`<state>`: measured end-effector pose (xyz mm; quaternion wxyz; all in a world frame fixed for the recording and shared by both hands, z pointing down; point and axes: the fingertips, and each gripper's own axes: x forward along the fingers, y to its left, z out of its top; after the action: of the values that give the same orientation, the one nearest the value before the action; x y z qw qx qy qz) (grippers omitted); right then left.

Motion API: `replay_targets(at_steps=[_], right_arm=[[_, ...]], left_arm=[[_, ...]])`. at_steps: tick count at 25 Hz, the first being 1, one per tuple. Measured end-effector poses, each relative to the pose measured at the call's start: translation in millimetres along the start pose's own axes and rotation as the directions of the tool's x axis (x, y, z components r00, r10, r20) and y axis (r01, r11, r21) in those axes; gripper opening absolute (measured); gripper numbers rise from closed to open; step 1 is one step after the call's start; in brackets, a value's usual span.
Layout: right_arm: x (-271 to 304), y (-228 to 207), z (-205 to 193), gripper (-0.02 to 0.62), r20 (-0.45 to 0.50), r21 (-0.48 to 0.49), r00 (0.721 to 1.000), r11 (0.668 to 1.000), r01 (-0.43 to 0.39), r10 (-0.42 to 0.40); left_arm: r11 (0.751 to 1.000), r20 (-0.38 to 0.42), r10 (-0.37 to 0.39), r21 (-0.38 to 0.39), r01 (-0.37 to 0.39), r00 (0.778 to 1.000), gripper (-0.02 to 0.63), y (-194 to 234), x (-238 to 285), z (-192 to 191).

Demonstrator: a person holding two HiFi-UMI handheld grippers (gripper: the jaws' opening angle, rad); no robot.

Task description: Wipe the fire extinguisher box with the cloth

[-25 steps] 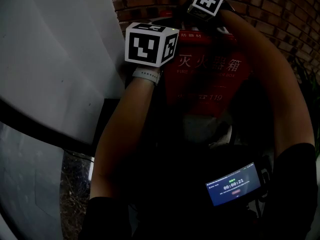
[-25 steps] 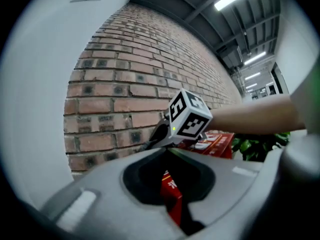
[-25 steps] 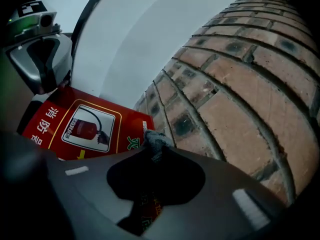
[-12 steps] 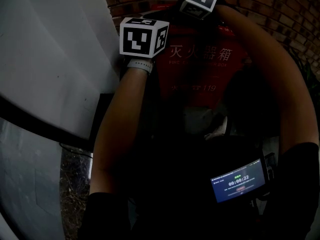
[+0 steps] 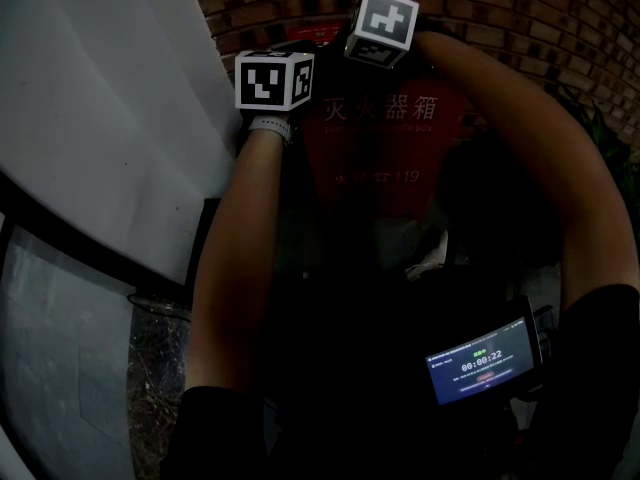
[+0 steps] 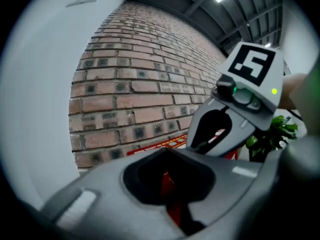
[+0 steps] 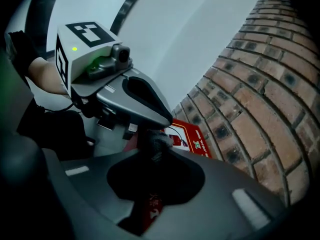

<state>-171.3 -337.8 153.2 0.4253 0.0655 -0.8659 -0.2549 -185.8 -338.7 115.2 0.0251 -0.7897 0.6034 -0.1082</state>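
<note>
Fire ext. box [image 5: 385,143] is red w/ white lettering on the front facing me, and it backs onto the brick wall [image 5: 520,18]. My R gripper [image 7: 152,153] is at the box's top edge, about mid-width. It's clenched on the cloth [image 7: 156,143], a grey fuzzy wad pinched right at the jaw tips, just over the box's red top w/ its printed label. Can't tell if the cloth actually touches the box. My L gripper [image 6: 166,150] is at the box's upper-left corner, close beside the R one. Its jaws are closed tip to tip w/ nothing between, and only a strip of the red box shows through the gap behind them. Both forearms reach up along the box front, one each side. Left of the box is a big white panel [image 5: 100,118]. Right of the box a green plant [image 6: 272,134] pokes out. Below the box, by my R forearm, a small screen [image 5: 478,363] glows blue w/ timer at 00:00:22.
</note>
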Motion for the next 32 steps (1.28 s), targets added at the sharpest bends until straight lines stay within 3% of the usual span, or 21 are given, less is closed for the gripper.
replay_targets(at_steps=[6, 11, 15, 20, 25, 32], right_arm=[[-18.6, 12.9, -2.7, 0.041, -0.035, -0.059, 0.999, 0.998, 0.017, -0.019], [-31.0, -18.2, -23.0, 0.043, -0.110, -0.159, 0.977, 0.974, 0.163, -0.182], [-34.6, -62.1, -31.0, 0.043, -0.148, -0.329, 0.922, 0.897, 0.295, -0.357], [-14.4, -108.6, -49.8, 0.043, -0.199, -0.489, 0.853, 0.803, 0.340, -0.483], [12.7, -132.9, -59.3, 0.043, -0.213, -0.476, 0.851, 0.812, 0.339, -0.480], [29.0, -133.5, -65.4, 0.041, -0.249, -0.477, 0.853, 0.825, 0.304, -0.458]], left_arm=[[0.999, -0.059, 0.019, 0.031, -0.017, 0.998, 0.002, -4.8, 2.3, -2.7], [0.992, 0.076, 0.121, 0.011, -0.123, 0.990, 0.002, -7.6, -20.9, 43.0], [0.992, 0.130, 0.124, 0.020, -0.128, 0.984, 0.002, -13.3, -16.7, 75.5], [0.986, 0.136, 0.166, -0.008, -0.166, 0.977, 0.002, 8.3, -5.6, 79.5], [0.987, 0.140, 0.159, -0.022, -0.157, 0.977, 0.002, 17.0, 3.0, 74.6], [0.993, 0.142, 0.120, -0.018, -0.119, 0.983, 0.002, 13.0, 9.4, 67.7]])
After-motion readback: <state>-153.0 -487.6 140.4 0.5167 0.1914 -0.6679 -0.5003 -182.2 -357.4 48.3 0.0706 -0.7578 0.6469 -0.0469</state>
